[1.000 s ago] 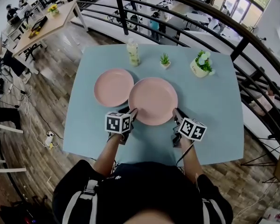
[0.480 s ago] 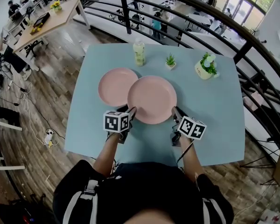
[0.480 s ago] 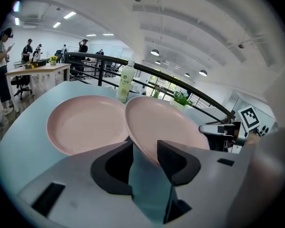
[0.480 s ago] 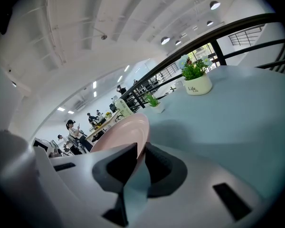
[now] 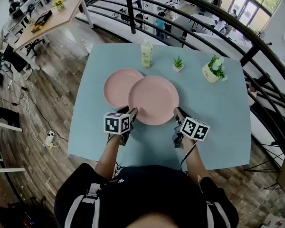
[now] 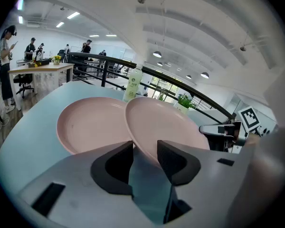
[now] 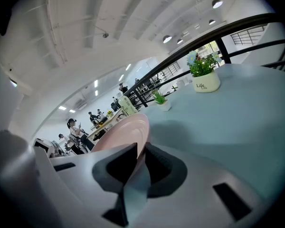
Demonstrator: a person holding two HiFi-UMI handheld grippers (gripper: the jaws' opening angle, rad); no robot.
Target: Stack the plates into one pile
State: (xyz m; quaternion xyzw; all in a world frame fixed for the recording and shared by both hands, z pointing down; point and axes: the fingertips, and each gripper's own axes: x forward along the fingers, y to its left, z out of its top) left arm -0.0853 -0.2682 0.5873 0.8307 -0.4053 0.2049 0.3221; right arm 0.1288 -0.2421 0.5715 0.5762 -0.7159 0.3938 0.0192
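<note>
Items on the light blue surface (image 5: 218,122), as we find them:

1. Larger pink plate (image 5: 153,100). It sits near the middle of the surface and is held at its near rim from both sides. Its left edge overlaps the right edge of the second plate; we cannot tell whether the two touch.

2. Smaller pink plate (image 5: 118,85). It lies flat on the surface, left of and slightly farther than the larger one, and is partly covered by it. No gripper is on it.

3. Left gripper (image 5: 131,112). It is at the near-left rim of the larger pink plate. In the left gripper view we see its dark fingers (image 6: 173,160) pinching that rim, which runs up between them.

4. Right gripper (image 5: 177,113). It is at the near-right rim of the same plate. In the right gripper view the fingers (image 7: 121,167) are closed on the thin edge of the plate, which rises between them.

5. Pale yellow-green bottle (image 5: 146,54). It stands upright at the far side, just beyond the smaller pink plate.

6. Small green plant (image 5: 178,64). It is in a little pot, right of the bottle and apart from both plates.

7. White pot with flowers (image 5: 213,70). It is at the far right, well apart from the plates, and we read "Life" printed on it.

8. Dark railing (image 5: 190,6). It curves behind the far edge of the surface.

9. Person's arms (image 5: 109,156). They reach from the near edge, one to each gripper.
</note>
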